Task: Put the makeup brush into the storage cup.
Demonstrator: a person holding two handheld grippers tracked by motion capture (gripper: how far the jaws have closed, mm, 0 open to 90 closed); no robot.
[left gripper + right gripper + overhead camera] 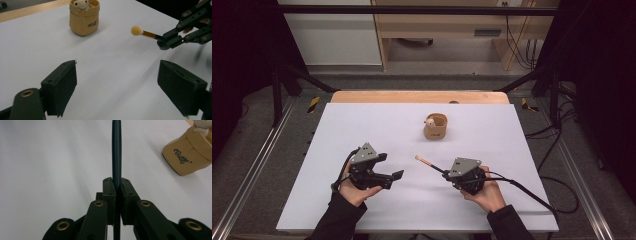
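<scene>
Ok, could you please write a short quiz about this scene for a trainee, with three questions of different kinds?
1. True or false: the right gripper is shut on the brush.
2. Multiple choice: where does the tan holder stand? A) on the white table top, beyond both grippers; B) between the jaws of the left gripper; C) lying on its side at the near table edge.
3. Short answer: what is between the jaws of the left gripper?

Key
1. True. In the right gripper view the pads press on the dark handle.
2. A. It stands upright, apart from both grippers.
3. Nothing. The jaws stand wide open over bare table.
</scene>
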